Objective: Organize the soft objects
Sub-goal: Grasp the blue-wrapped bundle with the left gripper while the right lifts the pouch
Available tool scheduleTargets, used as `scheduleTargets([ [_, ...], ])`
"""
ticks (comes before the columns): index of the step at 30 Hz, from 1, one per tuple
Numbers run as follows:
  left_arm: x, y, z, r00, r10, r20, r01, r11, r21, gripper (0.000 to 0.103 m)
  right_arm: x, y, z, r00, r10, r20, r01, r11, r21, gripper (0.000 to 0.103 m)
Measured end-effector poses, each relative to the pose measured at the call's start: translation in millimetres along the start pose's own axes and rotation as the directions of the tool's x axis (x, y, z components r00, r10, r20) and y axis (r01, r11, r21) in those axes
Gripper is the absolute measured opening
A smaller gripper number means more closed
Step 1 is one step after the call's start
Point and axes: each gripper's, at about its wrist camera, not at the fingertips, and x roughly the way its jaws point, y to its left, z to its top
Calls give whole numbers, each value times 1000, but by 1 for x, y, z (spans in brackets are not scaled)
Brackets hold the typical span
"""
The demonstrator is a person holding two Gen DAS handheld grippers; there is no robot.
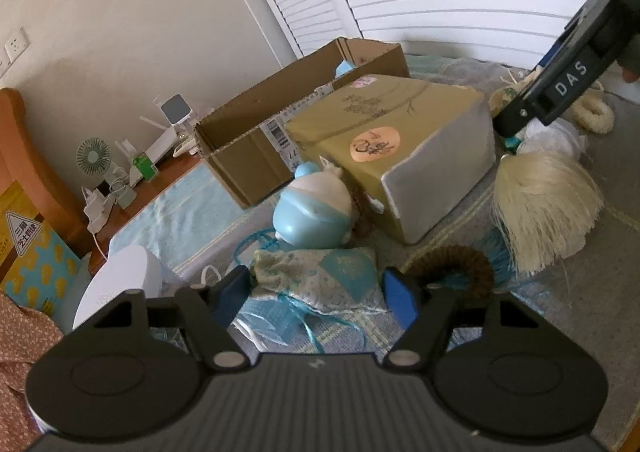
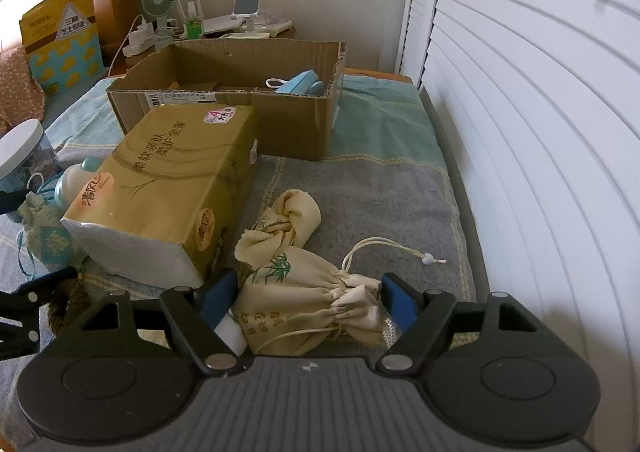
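Note:
My left gripper is open, its blue pads on either side of a pale blue patterned sachet pouch lying on the bed. My right gripper is open around a cream drawstring bag with a bamboo print. A second cream bag lies just beyond it. An open cardboard box stands at the back, a blue item inside; it also shows in the left wrist view. A yellow tissue pack lies in front of the box, also in the right wrist view.
A blue and white round toy rests against the tissue pack. A cream tassel, a brown ring and a white-lidded jar lie nearby. The right gripper's body shows at upper right. A cluttered nightstand stands behind; white shutters at right.

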Motion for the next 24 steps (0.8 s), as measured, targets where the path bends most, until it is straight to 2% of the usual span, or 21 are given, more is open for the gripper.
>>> scheduleTargets([
  [5,-2,4,-1,1000,-15,-5,15,1000,-17,49,-3,3,0,1000,-12,3,12,1000,-3,78],
  [12,-11,21,5,995,-95,4,96,993,-70,49,-12,3,1,1000,-21,10,21,1000,7,76],
  [20,-23,42,15,972,-237,-4,234,963,-132,49,-32,3,9,999,-22,43,21,1000,22,74],
  [24,-32,50,19,968,-251,12,250,959,-131,49,-40,2,13,999,-19,50,17,999,36,73],
])
